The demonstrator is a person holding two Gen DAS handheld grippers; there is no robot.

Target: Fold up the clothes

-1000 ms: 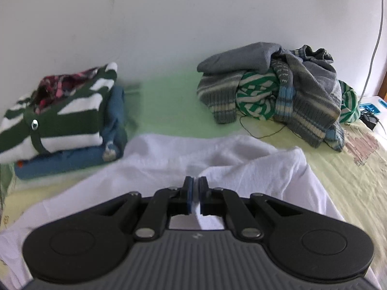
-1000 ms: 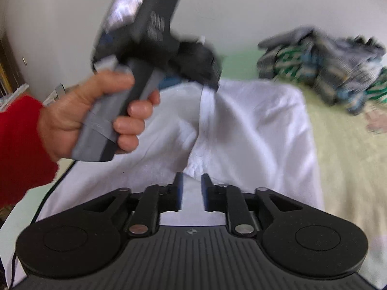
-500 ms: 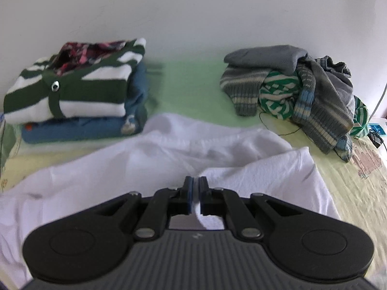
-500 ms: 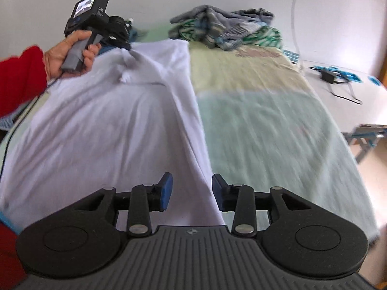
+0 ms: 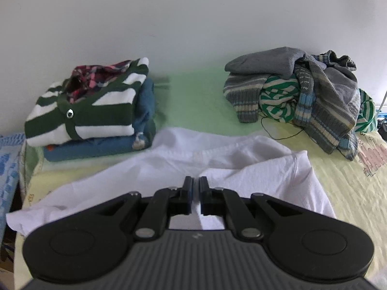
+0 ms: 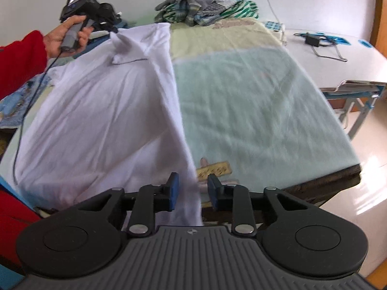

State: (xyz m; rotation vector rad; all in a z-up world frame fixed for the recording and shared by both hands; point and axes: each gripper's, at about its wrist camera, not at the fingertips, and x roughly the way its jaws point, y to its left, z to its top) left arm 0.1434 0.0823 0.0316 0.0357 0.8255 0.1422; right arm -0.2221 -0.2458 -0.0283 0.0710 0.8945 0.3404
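Your left tongs (image 5: pixel 196 186) are pressed nearly together on a raised fold of the white shirt (image 6: pixel 108 111), pinching it near its far end. In the right wrist view, your left hand (image 6: pixel 67 36) holds that tool above the same end, with the cloth pulled up into a peak under it.

Your right tongs (image 6: pixel 193 188) are spread. The near right edge of the white shirt runs between the 2 pads (image 6: pixel 174 188); contact with either pad cannot be told through the blur.

The white shirt lies lengthwise on the bed (image 6: pixel 254 101), covering its left half, its straight right edge running from the right tongs toward the left tongs. The cloth is wrinkled and not yet folded.

Beyond the left tongs, 2 groups sit against the wall: a folded stack (image 5: pixel 92 111) on the left, just beside the shirt's far edge, and an unfolded pile (image 5: pixel 302 91) on the right, apart from it.

A red sleeve (image 6: pixel 21 60) shows at left.
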